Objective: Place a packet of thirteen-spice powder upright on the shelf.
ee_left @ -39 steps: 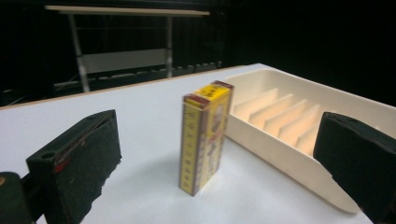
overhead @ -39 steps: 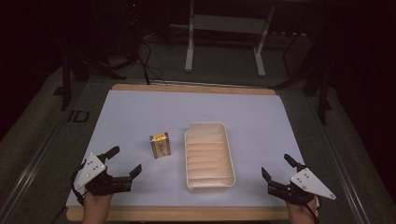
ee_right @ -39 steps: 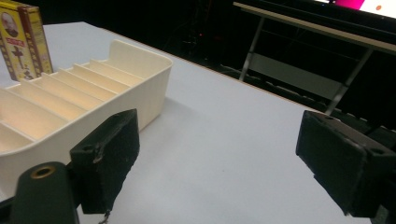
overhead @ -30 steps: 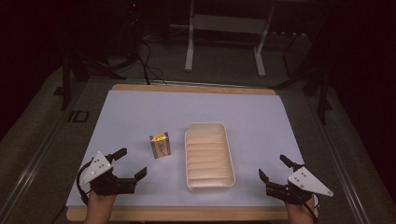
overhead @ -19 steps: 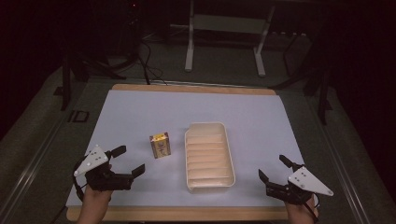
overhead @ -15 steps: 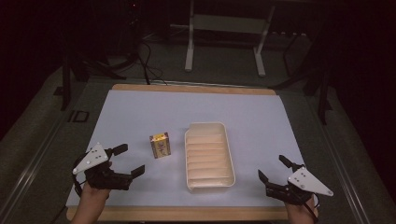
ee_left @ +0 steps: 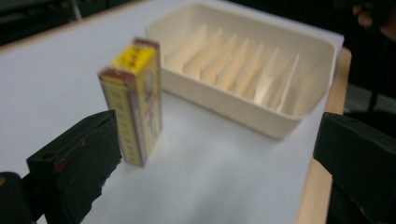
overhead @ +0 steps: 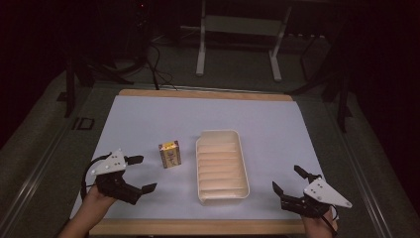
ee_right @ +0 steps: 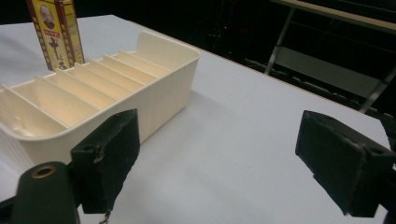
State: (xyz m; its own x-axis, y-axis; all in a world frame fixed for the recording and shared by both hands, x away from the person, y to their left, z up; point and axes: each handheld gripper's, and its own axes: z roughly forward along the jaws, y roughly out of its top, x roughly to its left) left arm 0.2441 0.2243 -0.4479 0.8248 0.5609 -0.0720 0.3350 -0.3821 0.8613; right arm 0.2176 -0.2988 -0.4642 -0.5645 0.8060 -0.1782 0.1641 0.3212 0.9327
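2 grippers, left gripper and right gripper, gape empty; yellow box stands upright beside tray.

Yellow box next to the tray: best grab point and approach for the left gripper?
Grip the small yellow box across its two broad printed faces, around mid-height. It stands upright, apart from the divided tray, so both faces look reachable. Probably best to come in low from the person's side with the left gripper, whose jaws are open, keeping clear of the tray wall.
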